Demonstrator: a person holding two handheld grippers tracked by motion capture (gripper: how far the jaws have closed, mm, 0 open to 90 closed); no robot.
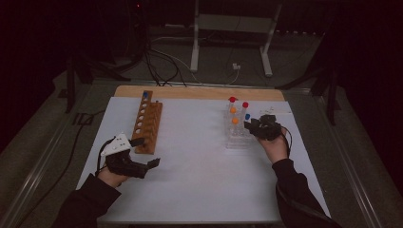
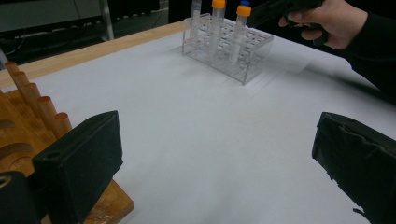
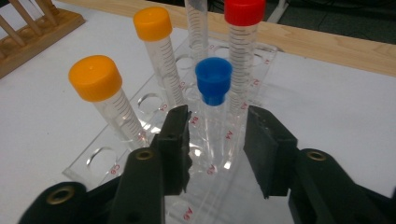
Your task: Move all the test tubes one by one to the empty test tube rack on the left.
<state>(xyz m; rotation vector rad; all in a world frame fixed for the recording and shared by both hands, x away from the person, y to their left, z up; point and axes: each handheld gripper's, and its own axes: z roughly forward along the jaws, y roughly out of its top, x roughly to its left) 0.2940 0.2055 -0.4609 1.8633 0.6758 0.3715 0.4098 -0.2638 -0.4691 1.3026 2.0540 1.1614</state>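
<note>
Clear tube top cut off by right gripper view edge

wooden rack, perhaps one tube

Left hand-held gripper: held low in the left hand, jaws spread wide. Right hand-held gripper: right hand extended forward, jaws parted.
</note>
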